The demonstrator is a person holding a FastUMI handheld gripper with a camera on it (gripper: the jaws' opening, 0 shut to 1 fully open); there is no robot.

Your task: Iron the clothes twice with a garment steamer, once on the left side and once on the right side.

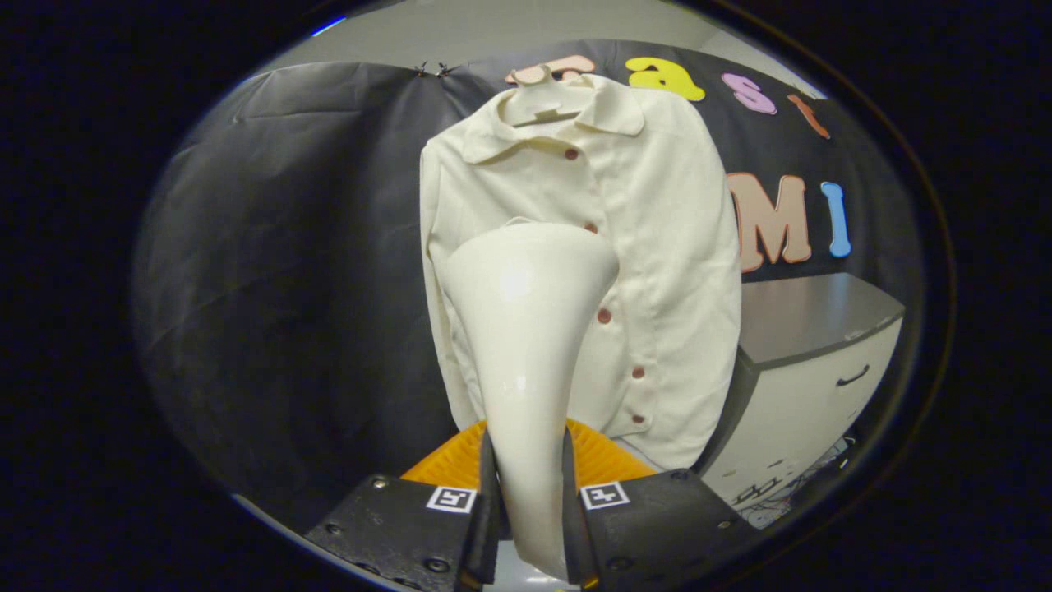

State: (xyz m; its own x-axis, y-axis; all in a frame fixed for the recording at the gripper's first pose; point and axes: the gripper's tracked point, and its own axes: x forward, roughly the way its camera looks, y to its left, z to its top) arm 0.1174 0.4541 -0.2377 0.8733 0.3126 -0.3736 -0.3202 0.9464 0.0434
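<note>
A cream button-up shirt (657, 247) with reddish buttons hangs on a white hanger (542, 103) against the black booth wall, straight ahead of the fingers. My gripper (530, 493) is shut on the handle of a glossy cream garment steamer (526, 329). The steamer rises upright from between the fingers and widens to a broad head. That head overlaps the shirt's left half, below the collar. Whether the head touches the cloth I cannot tell. An orange ribbed part (604, 456) shows behind the handle, just above the fingers.
A white cabinet (809, 386) with a grey top and a dark drawer handle stands to the right of the shirt. Cables lie at its foot (789, 493). Black cloth (288, 288) covers the wall to the left of the shirt.
</note>
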